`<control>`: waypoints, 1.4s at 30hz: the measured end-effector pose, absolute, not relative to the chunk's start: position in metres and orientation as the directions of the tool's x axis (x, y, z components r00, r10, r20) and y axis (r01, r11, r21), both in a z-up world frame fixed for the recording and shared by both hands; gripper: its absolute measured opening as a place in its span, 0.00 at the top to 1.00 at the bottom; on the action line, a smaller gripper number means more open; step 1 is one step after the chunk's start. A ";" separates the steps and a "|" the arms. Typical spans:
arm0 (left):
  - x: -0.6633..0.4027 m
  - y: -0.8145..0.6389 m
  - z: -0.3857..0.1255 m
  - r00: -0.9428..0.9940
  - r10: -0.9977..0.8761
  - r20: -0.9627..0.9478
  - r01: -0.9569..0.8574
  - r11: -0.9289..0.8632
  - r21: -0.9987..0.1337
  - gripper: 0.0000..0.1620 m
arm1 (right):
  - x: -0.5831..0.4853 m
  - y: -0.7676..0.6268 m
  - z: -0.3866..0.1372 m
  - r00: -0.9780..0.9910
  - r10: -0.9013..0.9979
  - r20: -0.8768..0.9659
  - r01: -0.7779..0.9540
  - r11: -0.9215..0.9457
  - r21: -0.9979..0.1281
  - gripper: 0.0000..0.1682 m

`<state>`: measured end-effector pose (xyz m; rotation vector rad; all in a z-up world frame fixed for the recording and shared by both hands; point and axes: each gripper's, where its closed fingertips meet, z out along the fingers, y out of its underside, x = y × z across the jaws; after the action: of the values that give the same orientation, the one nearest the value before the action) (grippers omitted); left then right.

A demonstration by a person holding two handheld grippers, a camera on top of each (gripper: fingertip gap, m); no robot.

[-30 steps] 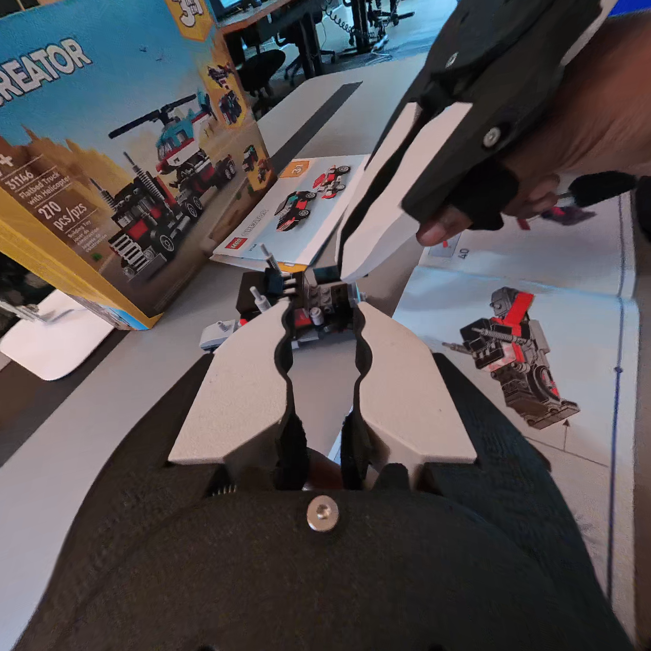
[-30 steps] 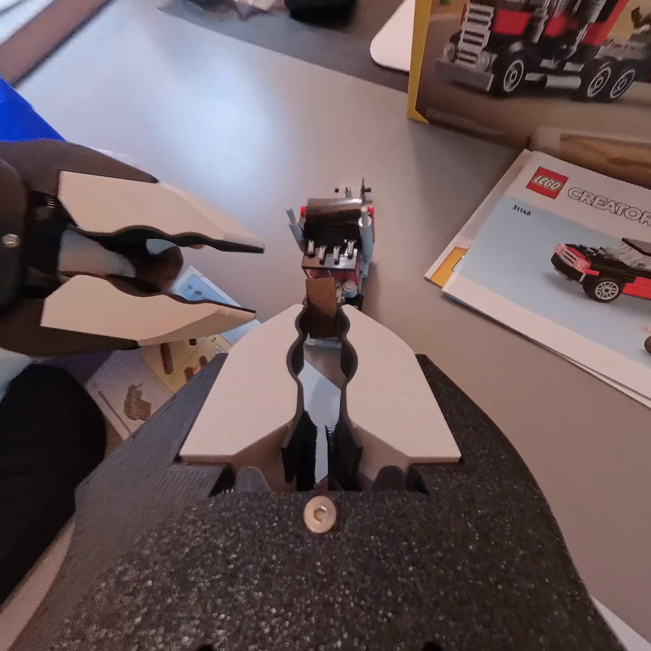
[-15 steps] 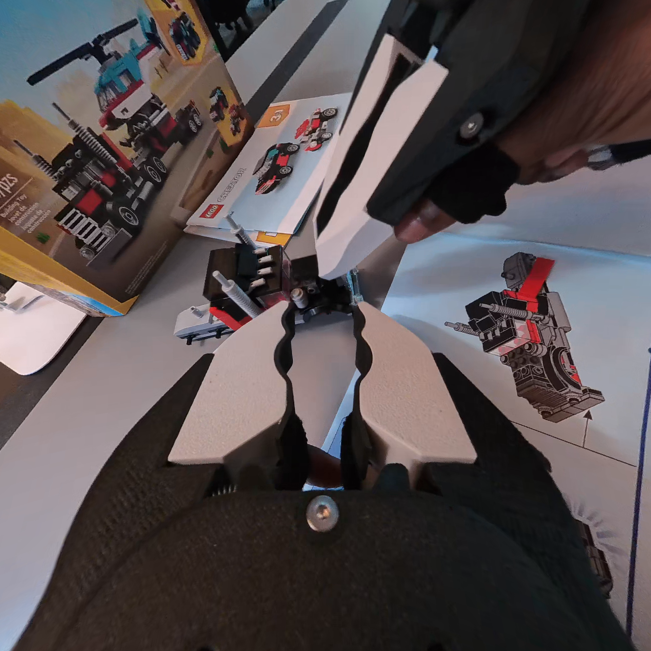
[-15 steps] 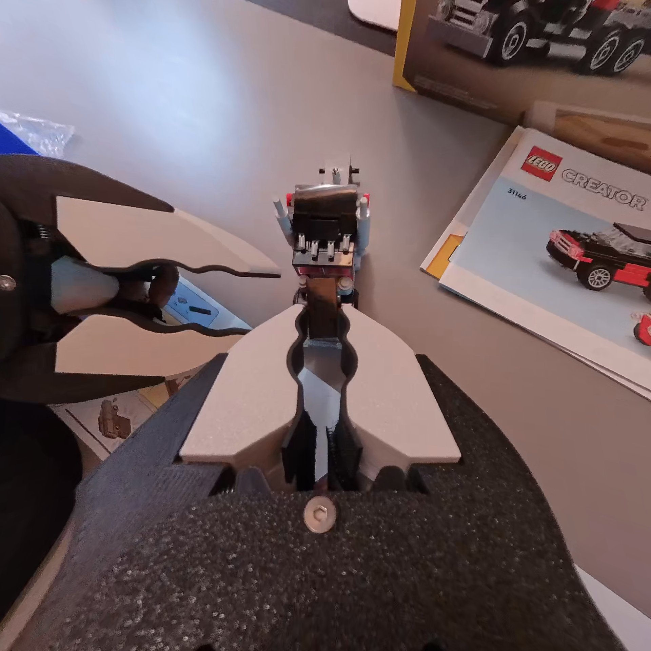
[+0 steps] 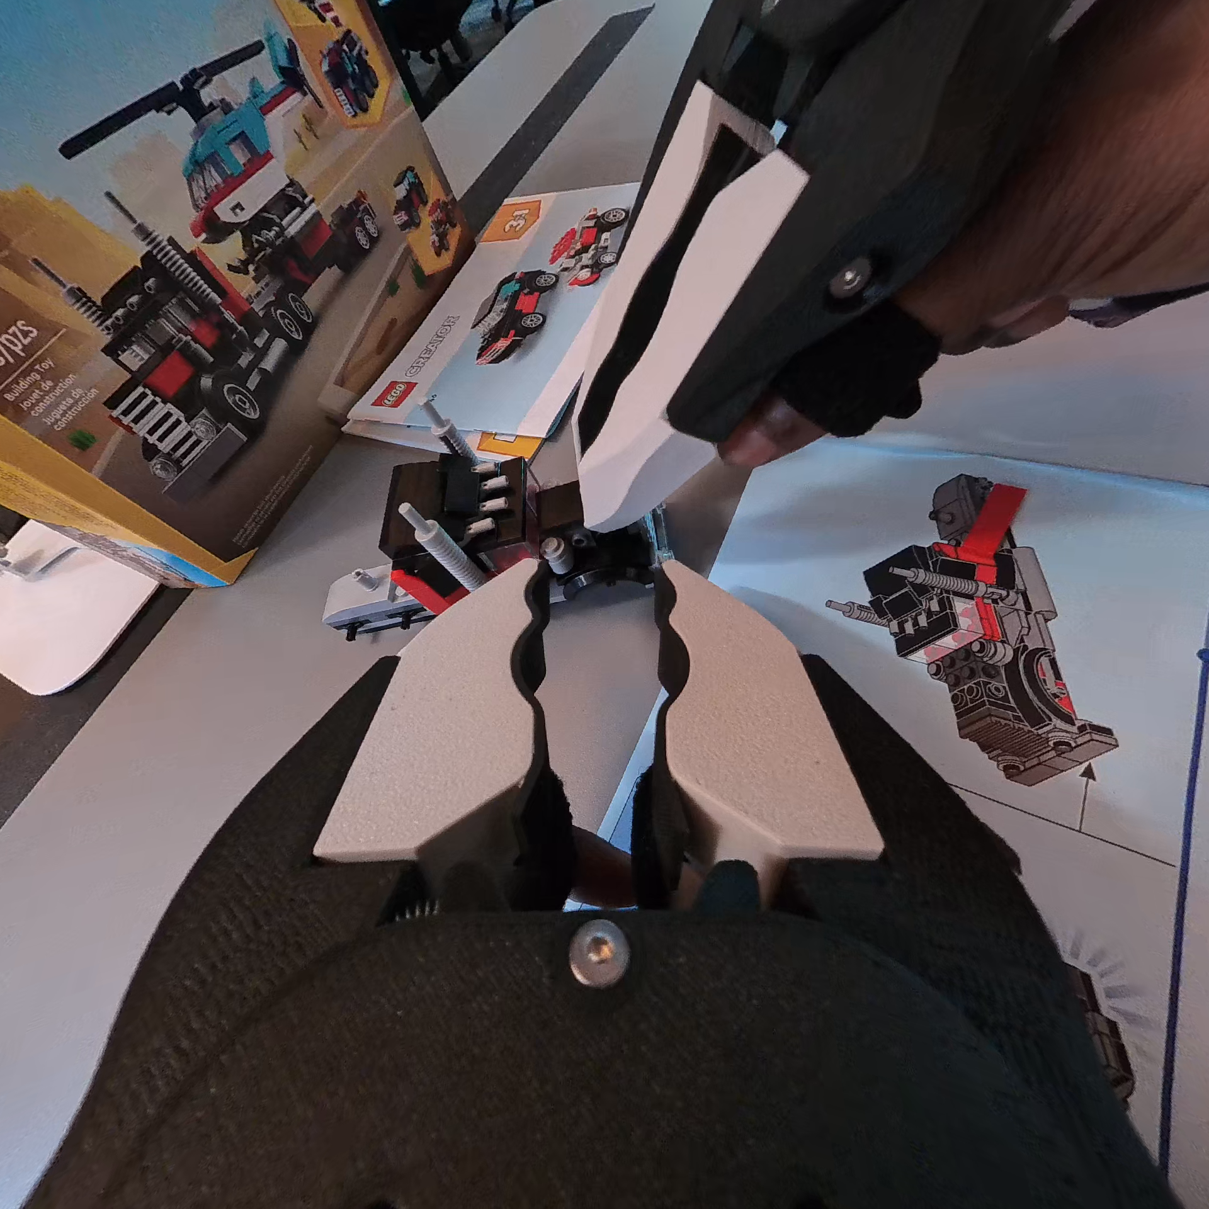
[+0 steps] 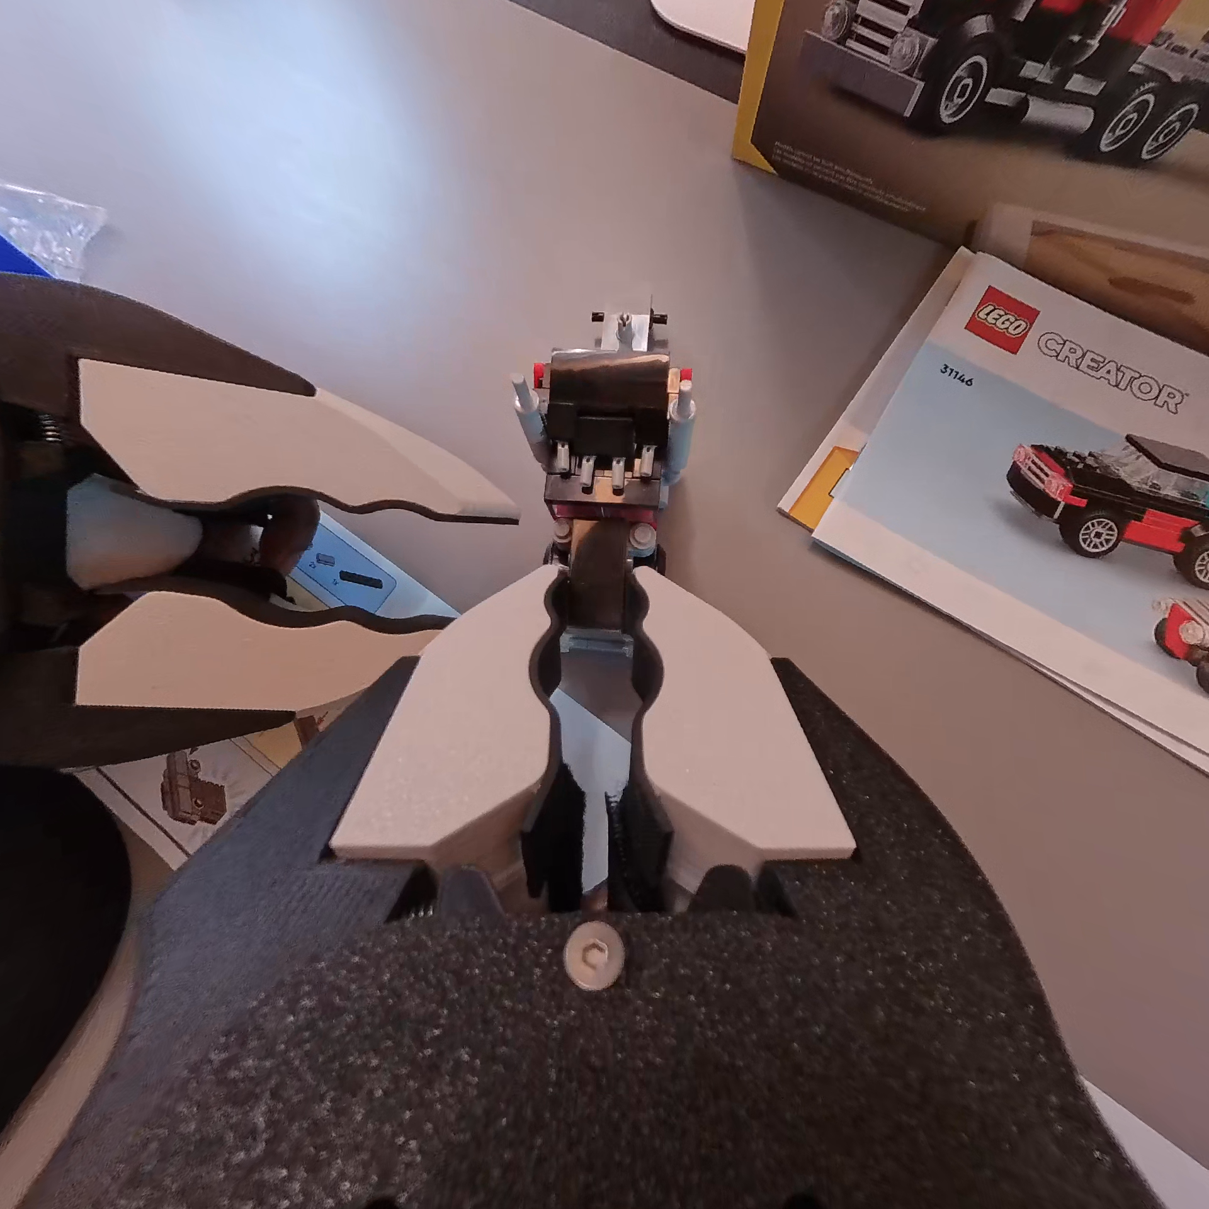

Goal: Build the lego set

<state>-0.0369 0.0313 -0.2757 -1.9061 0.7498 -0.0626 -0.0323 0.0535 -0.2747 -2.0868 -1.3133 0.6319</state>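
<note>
The lego model [image 6: 608,419] is a small black, red and grey build with grey pipes on both sides. My right gripper [image 6: 598,576] is shut on a black part at the model's near end. It holds the model at table height. In the left wrist view the model [image 5: 477,517] lies just beyond my left gripper [image 5: 596,576], which is open and empty. The right gripper [image 5: 608,510] comes down onto the model from the upper right. In the right wrist view the left gripper [image 6: 481,569] is at the left, its tips close beside the model.
An open instruction booklet [image 5: 981,589] lies under and right of the grippers. A closed booklet [image 6: 1047,490] lies behind the model, and the set's box [image 5: 163,294] stands at the back left. A white stand base [image 5: 52,621] is at the left edge. A plastic bag [image 6: 39,229] lies far left. Less than 4 cm separates the two grippers' tips.
My left gripper has moved in closer to the model and stays open. My right gripper keeps its hold on the model and has shifted slightly.
</note>
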 end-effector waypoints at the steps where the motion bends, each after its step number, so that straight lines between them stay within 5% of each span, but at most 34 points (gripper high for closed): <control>1: -0.037 0.031 -0.276 0.802 -0.525 -0.284 -0.471 -0.265 -0.841 0.81 | -0.032 0.053 -0.275 0.402 0.912 -0.082 0.633 -0.342 -0.695 0.90; 8: -0.038 0.032 -0.274 0.810 -0.515 -0.281 -0.460 -0.260 -0.849 0.82 | -0.023 0.052 -0.253 0.367 0.920 -0.133 0.585 -0.340 -0.736 0.76; 13: -0.042 0.032 -0.267 0.836 -0.496 -0.235 -0.399 -0.254 -0.881 0.85 | -0.017 0.046 -0.190 0.037 0.984 -0.173 0.492 -0.169 -0.854 0.97; 16: -0.041 0.031 -0.266 0.831 -0.517 -0.206 -0.379 -0.255 -0.890 0.87 | -0.017 0.034 -0.210 -0.286 0.958 -0.033 0.594 0.150 -0.791 0.99; 20: -0.039 0.030 -0.267 0.824 -0.537 -0.183 -0.372 -0.268 -0.889 0.87 | -0.022 0.035 -0.240 -0.483 0.874 0.062 0.580 0.372 -0.724 1.00; 42: -0.036 0.031 -0.280 0.811 -0.565 -0.152 -0.399 -0.345 -0.850 0.90 | -0.037 0.051 -0.271 -0.642 0.740 0.200 0.563 0.632 -0.532 1.00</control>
<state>-0.0362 0.0313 -0.2802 -1.9810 0.7183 -0.2059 -0.0367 0.0515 -0.2711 -1.0322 -2.4540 0.6037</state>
